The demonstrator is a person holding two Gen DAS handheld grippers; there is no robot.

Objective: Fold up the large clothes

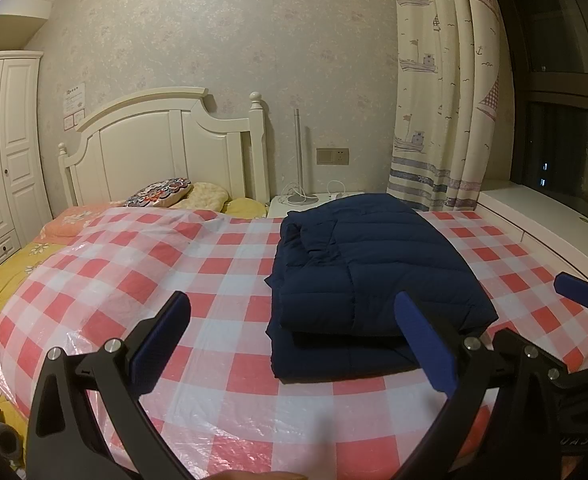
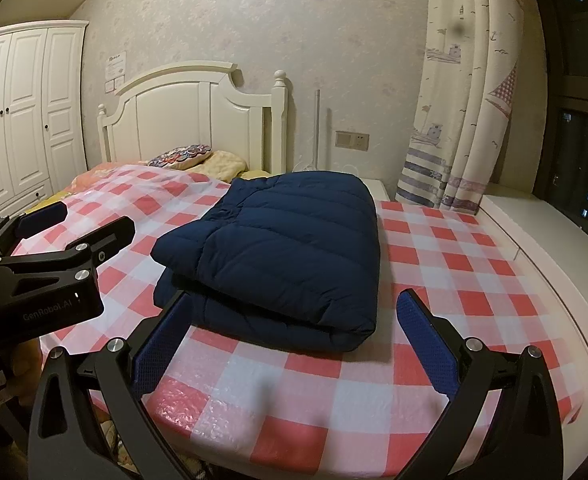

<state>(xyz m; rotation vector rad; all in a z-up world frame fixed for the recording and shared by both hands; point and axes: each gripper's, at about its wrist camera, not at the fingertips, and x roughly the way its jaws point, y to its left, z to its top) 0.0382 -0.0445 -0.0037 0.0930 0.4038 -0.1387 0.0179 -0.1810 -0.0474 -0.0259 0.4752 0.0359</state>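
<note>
A navy quilted down jacket (image 1: 374,276) lies folded into a thick rectangle on the red-and-white checked plastic sheet (image 1: 222,280) that covers the bed. In the left wrist view my left gripper (image 1: 294,340) is open and holds nothing, just short of the jacket's near edge and a little to its left. One blue pad (image 1: 578,296) of the right gripper shows at the right edge. In the right wrist view the jacket (image 2: 290,248) sits straight ahead, and my right gripper (image 2: 294,344) is open and holds nothing at its near fold. The left gripper (image 2: 78,222) hovers open at the left, beside the jacket.
A white headboard (image 1: 154,148) and pillows (image 1: 182,196) stand at the far end of the bed. A nightstand with a lamp base (image 1: 306,200) sits by the wall, with a curtain (image 1: 442,100) and a white window ledge (image 1: 534,216) to the right. A white wardrobe (image 2: 26,120) is at the left.
</note>
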